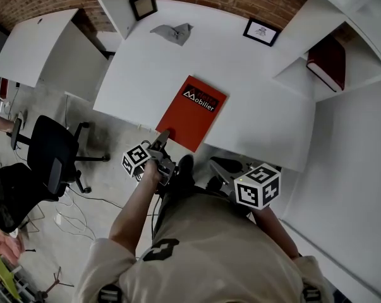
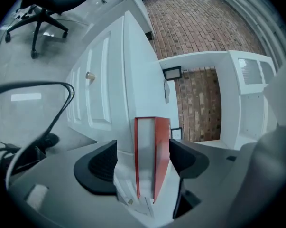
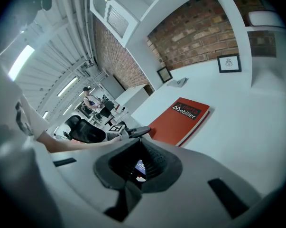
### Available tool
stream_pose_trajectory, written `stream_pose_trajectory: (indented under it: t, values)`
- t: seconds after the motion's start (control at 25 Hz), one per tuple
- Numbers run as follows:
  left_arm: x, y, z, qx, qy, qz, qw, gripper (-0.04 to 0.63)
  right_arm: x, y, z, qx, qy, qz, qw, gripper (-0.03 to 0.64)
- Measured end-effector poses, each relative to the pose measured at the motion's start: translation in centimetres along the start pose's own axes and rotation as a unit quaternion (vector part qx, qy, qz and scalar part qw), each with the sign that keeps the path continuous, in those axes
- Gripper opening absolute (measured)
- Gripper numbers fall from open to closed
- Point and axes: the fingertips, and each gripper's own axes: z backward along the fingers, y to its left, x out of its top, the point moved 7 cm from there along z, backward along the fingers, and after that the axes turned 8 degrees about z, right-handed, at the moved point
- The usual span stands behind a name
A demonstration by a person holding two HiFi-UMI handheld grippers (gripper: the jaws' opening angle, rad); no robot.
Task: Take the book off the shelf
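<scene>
The red book point(image 1: 193, 112) lies flat on the white table point(image 1: 260, 100), well off the shelf point(image 1: 361, 43), its near corner hanging over the table's front edge. From the head view you see the left gripper point(image 1: 163, 137) reaching up to that corner, but not how its jaws stand. The left gripper view settles that: the jaws are wide apart with the book's edge between them, pale pages and red cover seen end-on, a clear gap on the left side, so nothing is clamped. That view alone also shows the drawer fronts with a small knob point(image 2: 90, 75) under the tabletop. The right gripper point(image 3: 135, 167) hangs back near the person's body, jaws closed together on nothing; its view gives the book's cover lettering and the left gripper's tip at the corner. Only the head view takes in a dark red volume point(image 1: 328, 62) lying in the shelf at the right
</scene>
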Motion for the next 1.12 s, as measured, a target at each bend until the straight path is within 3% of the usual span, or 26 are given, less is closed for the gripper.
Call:
stream_pose_trajectory:
  t: [0.12,0.24,0.32,0.4,0.56,0.76,0.84,1.0,1.12]
  values:
    - [0.1,-1.0,2.3,-0.005,0.017,-0.012,0.9998,0.322,-0.1,0.1,0.3,0.001,-0.005,0.000,1.000,0.006]
    - [0.0,-3.1,5.1,-0.023,0.026,-0.053,0.9980,0.322,-0.1,0.2,0.8,-0.002,-0.013,-0.001,1.000,0.006]
    - [0.1,-4.6,7.0,-0.025,0.030,-0.101,0.9941,0.321,-0.2,0.4,1.1,-0.003,-0.018,-0.003,1.000,0.006]
    - [0.0,-6.3,8.7,-0.011,0.032,-0.184,0.9823,0.321,-0.3,0.6,1.4,-0.001,-0.022,-0.003,1.000,0.006]
    - [-0.4,-10.4,11.2,0.020,0.023,-0.368,0.9293,0.321,-0.6,0.9,2.1,0.005,-0.032,0.001,0.999,0.006]
    - [0.1,-17.2,15.2,0.029,-0.034,-0.517,0.8546,0.321,-1.2,1.1,3.0,0.013,-0.049,0.000,0.999,0.006]
    - [0.1,-20.3,17.5,0.020,-0.070,-0.542,0.8374,0.319,-1.4,1.0,3.6,0.019,-0.055,-0.002,0.998,0.006]
    - [-1.8,-26.8,21.6,-0.025,-0.140,-0.564,0.8132,0.305,-1.9,0.9,5.2,0.035,-0.068,-0.005,0.997,0.006]
    - [-5.6,-30.1,21.9,-0.060,-0.138,-0.599,0.7864,0.281,-2.4,1.0,6.4,0.048,-0.076,-0.005,0.996,0.006]
